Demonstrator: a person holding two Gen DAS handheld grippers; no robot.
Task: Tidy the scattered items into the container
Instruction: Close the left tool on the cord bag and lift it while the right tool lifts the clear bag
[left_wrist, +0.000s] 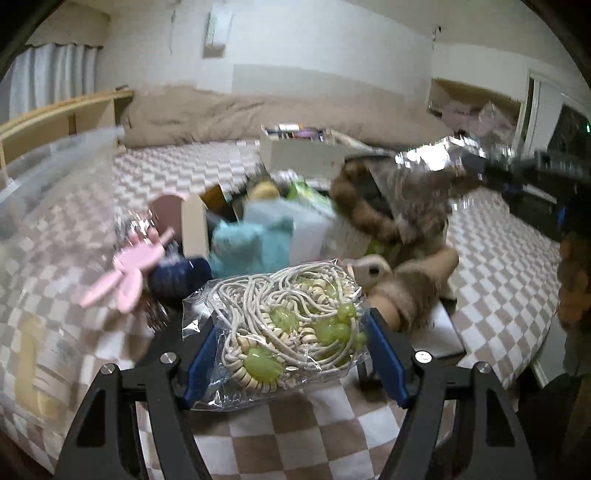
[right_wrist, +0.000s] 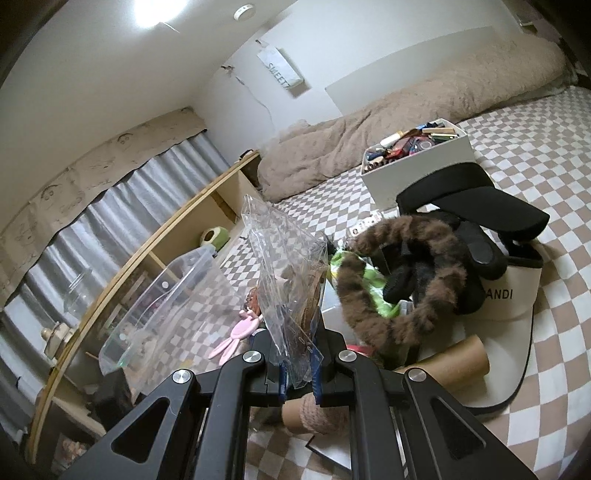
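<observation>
My left gripper (left_wrist: 295, 350) is shut on a clear bag of white cords and green beads (left_wrist: 288, 325); the blue pads (left_wrist: 205, 354) press on both its sides, and it hangs above the checkered bed cover. My right gripper (right_wrist: 299, 376) is shut on the lower edge of a crinkled clear plastic bag (right_wrist: 291, 273) that stands up in front of it. A clear plastic bin (right_wrist: 162, 295) sits open to the left beside the wooden shelf. The pile of scattered items lies ahead: a brown furry band (right_wrist: 399, 295), a pink bunny-shaped piece (left_wrist: 122, 273), a teal plush (left_wrist: 251, 247).
A white box (right_wrist: 413, 173) full of small items stands further back on the bed. Black and white visors (right_wrist: 509, 288) and a cardboard tube (right_wrist: 454, 362) lie on the right. A beige duvet (right_wrist: 406, 118) runs along the wall. The low wooden shelf (right_wrist: 155, 236) borders the bed's left.
</observation>
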